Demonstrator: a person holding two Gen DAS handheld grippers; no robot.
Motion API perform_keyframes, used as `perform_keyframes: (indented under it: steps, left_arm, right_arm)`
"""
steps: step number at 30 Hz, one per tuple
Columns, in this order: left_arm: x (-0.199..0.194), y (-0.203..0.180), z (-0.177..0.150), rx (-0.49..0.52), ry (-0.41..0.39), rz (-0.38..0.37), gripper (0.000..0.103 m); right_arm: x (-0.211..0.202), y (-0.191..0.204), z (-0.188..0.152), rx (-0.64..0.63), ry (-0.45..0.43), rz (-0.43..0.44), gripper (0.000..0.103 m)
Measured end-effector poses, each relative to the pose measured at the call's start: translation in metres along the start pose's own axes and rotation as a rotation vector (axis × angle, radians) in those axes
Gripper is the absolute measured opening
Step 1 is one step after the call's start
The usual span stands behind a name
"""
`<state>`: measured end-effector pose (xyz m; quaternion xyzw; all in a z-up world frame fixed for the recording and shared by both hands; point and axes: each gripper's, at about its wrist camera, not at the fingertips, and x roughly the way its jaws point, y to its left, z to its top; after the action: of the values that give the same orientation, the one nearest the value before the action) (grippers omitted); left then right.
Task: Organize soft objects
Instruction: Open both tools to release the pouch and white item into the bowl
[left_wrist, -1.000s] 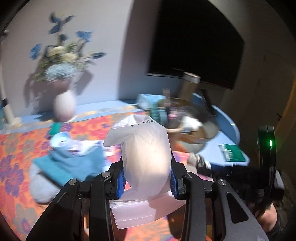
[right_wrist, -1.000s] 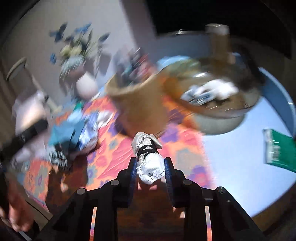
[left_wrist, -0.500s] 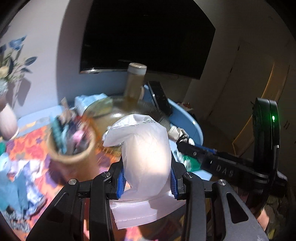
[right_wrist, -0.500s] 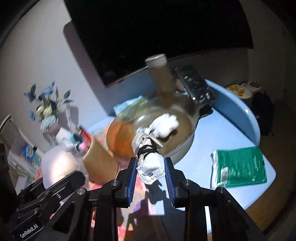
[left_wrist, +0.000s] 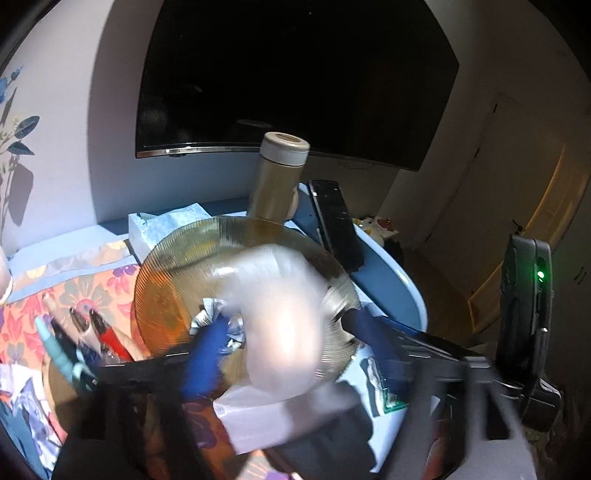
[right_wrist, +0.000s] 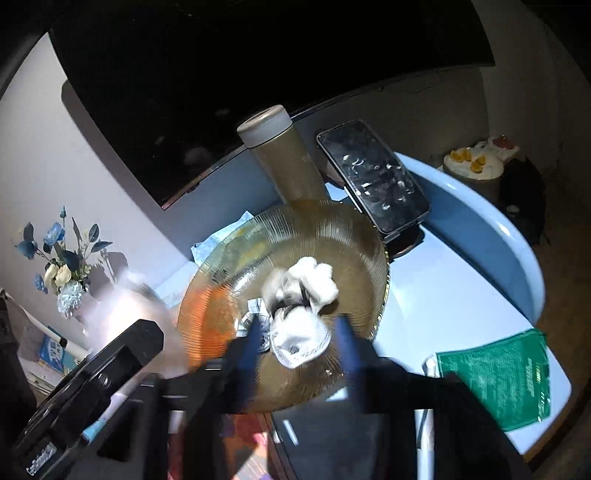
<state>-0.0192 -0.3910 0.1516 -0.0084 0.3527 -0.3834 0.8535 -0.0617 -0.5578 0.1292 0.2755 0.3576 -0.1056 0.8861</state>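
Your left gripper sits over the near rim of the ribbed amber glass bowl, and its blue-padded fingers are spread wide, well clear of the puffy white plastic bag that shows between them; the bag is smeared by motion, so you cannot tell whether anything is touching it, only that it hangs over the near half of the bowl with its flat sealed end toward the camera. Your right gripper is likewise over the near side of the bowl, fingers parted with a gap on each side of the small white tied cloth bundle, which has a dark band around its neck and lies low above the bowl's floor; whether it rests there is blurred. Inside the bowl, just behind the bundle, is a white fluffy wad, and a bit of checked fabric peeks out on the bundle's left. Behind the bowl stands a tan cylindrical flask with a grey cap, and to the right of the flask a dark phone leans on a stand. To the right of the bowl a green packet lies flat on the pale blue tabletop. Left of the bowl there is a cup of pens and scissors on a floral cloth, and further left a vase of blue and cream flowers.
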Motion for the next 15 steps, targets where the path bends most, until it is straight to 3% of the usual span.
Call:
perform_keyframes:
  steps: [2, 8, 15]
  left_arm:
    - [-0.002, 0.003, 0.001, 0.006, -0.017, -0.007, 0.088]
    - [-0.028, 0.008, -0.004, 0.004, -0.044, -0.044, 0.088]
    - [-0.096, 0.006, -0.029, 0.067, -0.116, 0.003, 0.088]
  right_arm:
    - [-0.002, -0.004, -0.001, -0.010, -0.012, -0.031, 0.059]
    - [-0.015, -0.017, -0.015, 0.023, -0.008, 0.009, 0.060]
    - [-0.031, 0.029, -0.053, -0.130, 0.058, 0.079, 0.060]
